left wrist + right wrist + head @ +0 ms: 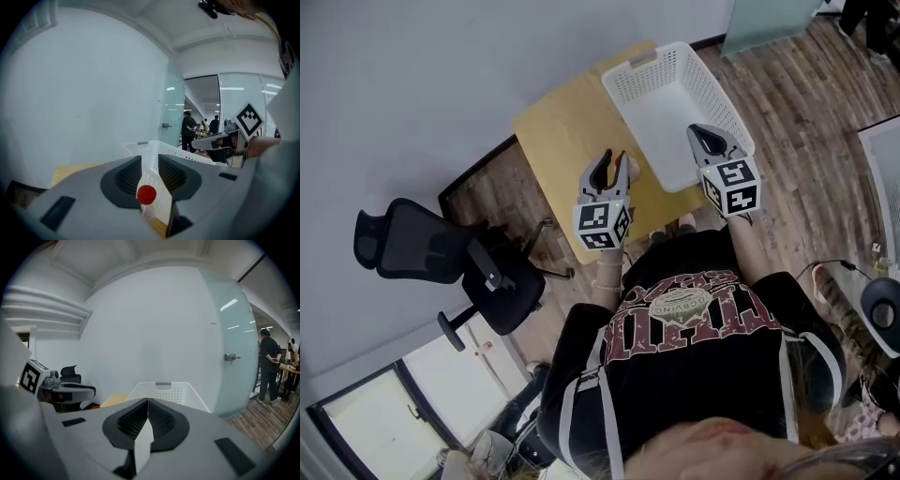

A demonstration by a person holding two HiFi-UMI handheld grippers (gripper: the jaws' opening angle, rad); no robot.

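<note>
Far left, on the wood floor: black office chair (422,248), well apart from the work.

Light wooden table (562,122) against the wall. My left tongs (609,159) hang over its near right corner, just beside the basket's left rim. In the left gripper view the left tongs (150,163) stand part-open, pads pinching a small clear piece with a round red cap (146,194). It is probably a little bottle, but it sits too close to the lens to be sure. No label to be read on it.

White perforated plastic basket (722,101) on the table's right end, long axis running away from me toward the wall. Nothing shows inside it. From the left tongs it lies ahead and to the right (133,149), so the capped piece need only cross that left rim. The left hand is the loaded one.

Right tongs (701,133) hover over the basket's near end. Their own view shows the right tongs (148,401) with pads pressed flat together, holding nothing, and the basket (164,390) straight ahead.

Writing: black-and-white square codes on both marker cubes (602,223). The T-shirt (694,309) carries a print I cannot read from here.
</note>
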